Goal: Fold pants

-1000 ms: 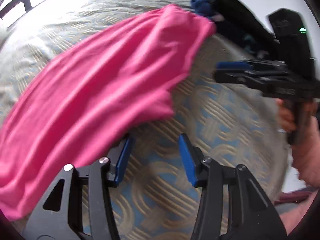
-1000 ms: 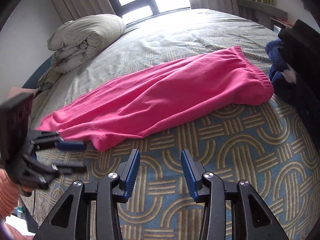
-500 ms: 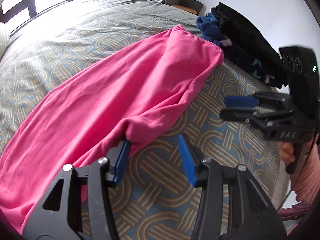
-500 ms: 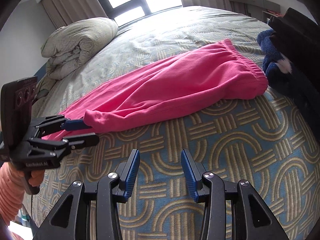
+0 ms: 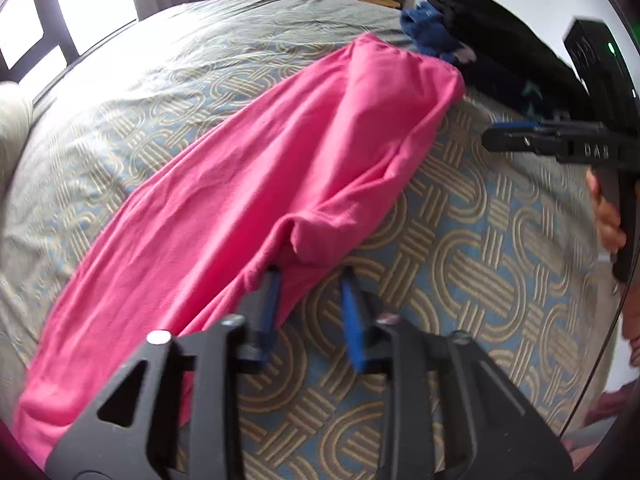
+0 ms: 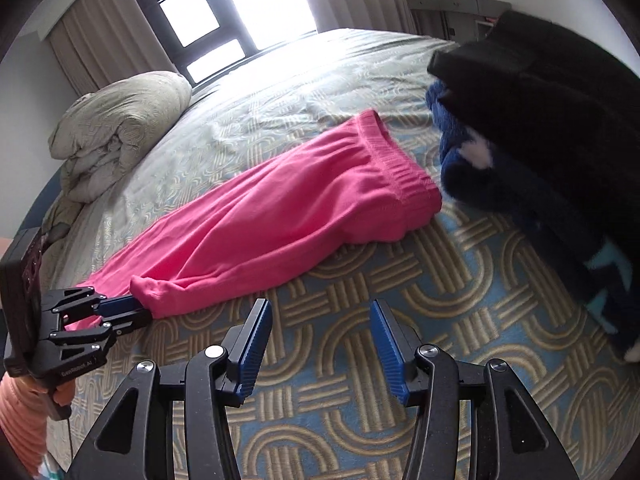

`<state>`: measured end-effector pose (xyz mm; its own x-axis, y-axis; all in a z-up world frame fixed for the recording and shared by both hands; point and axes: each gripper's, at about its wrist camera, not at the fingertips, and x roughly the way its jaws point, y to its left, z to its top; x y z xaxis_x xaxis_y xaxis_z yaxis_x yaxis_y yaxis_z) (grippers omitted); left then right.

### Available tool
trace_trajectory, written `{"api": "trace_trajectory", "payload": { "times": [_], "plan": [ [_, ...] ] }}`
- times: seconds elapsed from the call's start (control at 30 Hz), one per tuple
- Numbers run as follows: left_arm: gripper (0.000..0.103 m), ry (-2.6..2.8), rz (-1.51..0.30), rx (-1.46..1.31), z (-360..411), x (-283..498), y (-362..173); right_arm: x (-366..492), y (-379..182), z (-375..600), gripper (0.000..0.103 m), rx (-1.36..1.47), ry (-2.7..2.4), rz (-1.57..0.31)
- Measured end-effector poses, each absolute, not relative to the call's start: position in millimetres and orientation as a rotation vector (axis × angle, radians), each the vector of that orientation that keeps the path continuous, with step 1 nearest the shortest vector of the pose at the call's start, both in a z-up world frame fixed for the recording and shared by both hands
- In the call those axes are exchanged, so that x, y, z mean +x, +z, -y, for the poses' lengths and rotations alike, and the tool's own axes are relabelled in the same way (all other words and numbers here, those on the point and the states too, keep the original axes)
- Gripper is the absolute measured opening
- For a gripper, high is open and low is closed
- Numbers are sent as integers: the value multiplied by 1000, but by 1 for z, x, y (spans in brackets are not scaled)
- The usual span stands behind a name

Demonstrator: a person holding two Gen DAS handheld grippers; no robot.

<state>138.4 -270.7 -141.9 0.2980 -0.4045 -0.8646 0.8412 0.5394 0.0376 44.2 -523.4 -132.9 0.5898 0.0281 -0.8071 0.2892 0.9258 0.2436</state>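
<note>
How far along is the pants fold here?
Done: the pink pants lie lengthwise on the bed, apparently halved leg over leg. In hand: the left hand-held gripper closes around a fabric fold mid-length; the right hand-held gripper hovers open. Left: the crosswise folds.

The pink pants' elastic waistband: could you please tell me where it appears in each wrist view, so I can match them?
Left wrist view: the waistband is upper right of centre, at the pink pants' far end.
Right wrist view: the waistband is right of centre.
Shared landmark: the blue fuzzy garment lying just past the waistband.
</note>
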Motion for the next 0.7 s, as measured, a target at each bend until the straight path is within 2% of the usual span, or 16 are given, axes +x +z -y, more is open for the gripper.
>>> {"api": "trace_trajectory", "payload": {
  "times": [0.03,0.1,0.17,0.27,0.37,0.6,0.7],
  "plan": [
    [55,-884,-910,572,270,134,-141,44,-134,523,52,372,-152,-936],
    [62,-866,-839,623,273,127,-138,43,-134,521,52,363,-147,-937],
    [62,-863,-800,658,279,125,-135,44,-133,521,52,358,-150,-937],
    [62,-942,-841,647,288,126,-135,46,-133,522,52,374,-145,-931],
    [54,-932,-859,660,290,125,-137,47,-132,521,52,372,-149,-930],
    [54,-1031,-945,520,256,106,-126,40,-134,525,52,383,-154,-930],
    [54,-1010,-966,587,261,102,-141,42,-138,527,52,393,-156,-933]
  ]
}}
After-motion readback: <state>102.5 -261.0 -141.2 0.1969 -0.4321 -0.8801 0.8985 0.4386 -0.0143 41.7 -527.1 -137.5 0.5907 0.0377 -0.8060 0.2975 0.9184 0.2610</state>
